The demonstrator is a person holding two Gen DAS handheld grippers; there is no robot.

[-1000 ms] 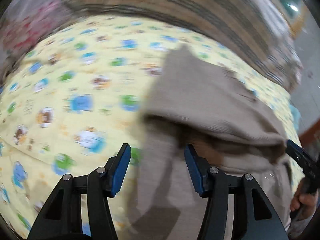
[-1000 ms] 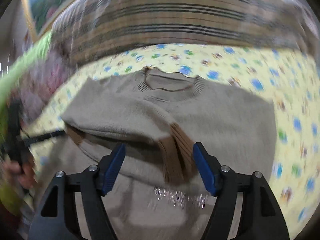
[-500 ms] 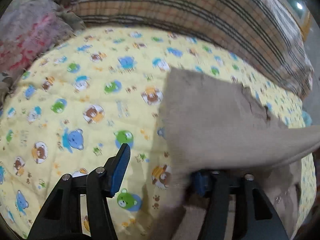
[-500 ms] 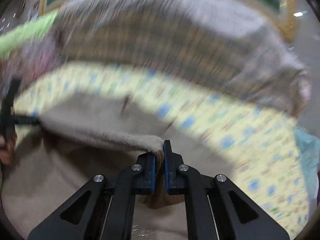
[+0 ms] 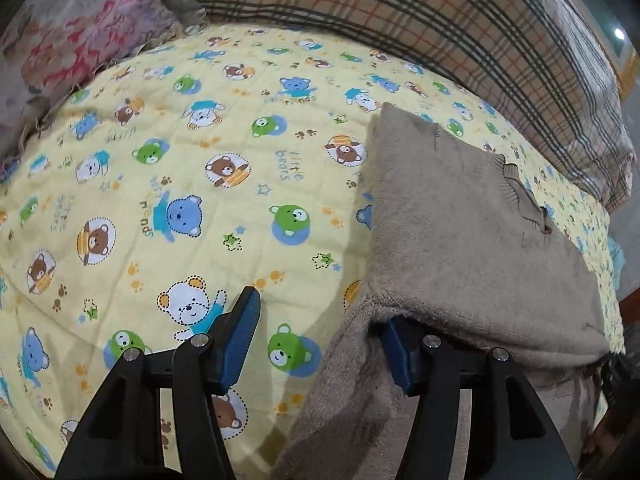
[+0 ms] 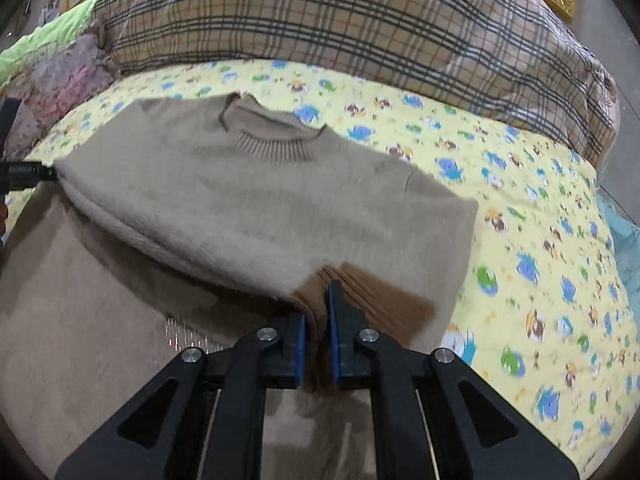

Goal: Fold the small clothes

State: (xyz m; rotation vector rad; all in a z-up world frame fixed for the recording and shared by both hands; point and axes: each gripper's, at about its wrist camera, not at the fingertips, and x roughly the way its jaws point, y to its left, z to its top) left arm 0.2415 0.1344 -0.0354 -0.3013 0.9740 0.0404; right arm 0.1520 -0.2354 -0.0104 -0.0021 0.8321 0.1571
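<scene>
Lying on yellow bear-print quilt (image 6: 520, 208): beige knitted sweater (image 6: 280, 200), collar far | right gripper (image 6: 318, 344) fingers clamped on brown ribbed cuff (image 6: 360, 296), starting to part | left gripper (image 5: 320, 344) fingers apart, right one under sweater's fold.

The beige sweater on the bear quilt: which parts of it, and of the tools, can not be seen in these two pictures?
- Left wrist view: the sweater covers the tip of one finger of the left tool.
- Right wrist view: the sweater's lower hem is cut off by the bottom edge.
- Right wrist view: the right tool, opening slightly, hides part of the brown cuff between its pads.
</scene>
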